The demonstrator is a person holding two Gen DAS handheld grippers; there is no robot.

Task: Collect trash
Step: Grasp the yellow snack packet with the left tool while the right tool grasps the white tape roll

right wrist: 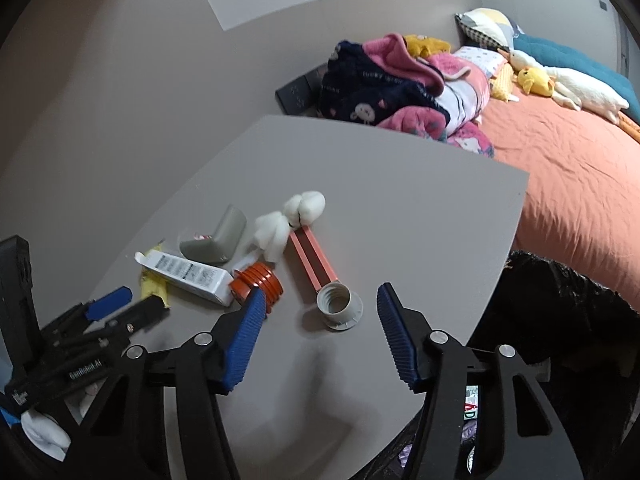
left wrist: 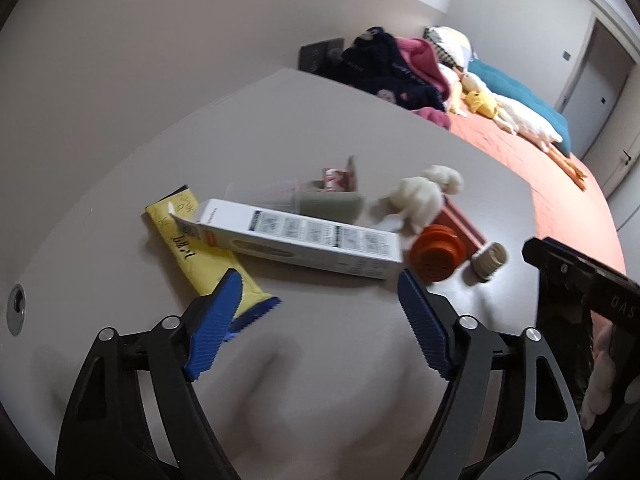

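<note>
Trash lies on a grey table [left wrist: 320,352] [right wrist: 400,184]: a yellow wrapper [left wrist: 200,256], a long white carton [left wrist: 296,238] [right wrist: 188,272], an orange ribbed cap [left wrist: 436,258] [right wrist: 260,284], a grey threaded cap [left wrist: 490,260] [right wrist: 339,306], white foam pieces [left wrist: 424,196] [right wrist: 288,220], a pink flat box [right wrist: 314,258], a grey foam corner [right wrist: 220,240]. My left gripper [left wrist: 320,292] is open just in front of the carton and wrapper. My right gripper [right wrist: 322,306] is open around the grey threaded cap, above the table.
A bed with an orange sheet [right wrist: 568,168], piled clothes [right wrist: 400,88] and plush toys [right wrist: 560,80] lies behind the table. A black trash bag [right wrist: 560,312] sits at the table's right edge. The wall [left wrist: 160,60] is on the left.
</note>
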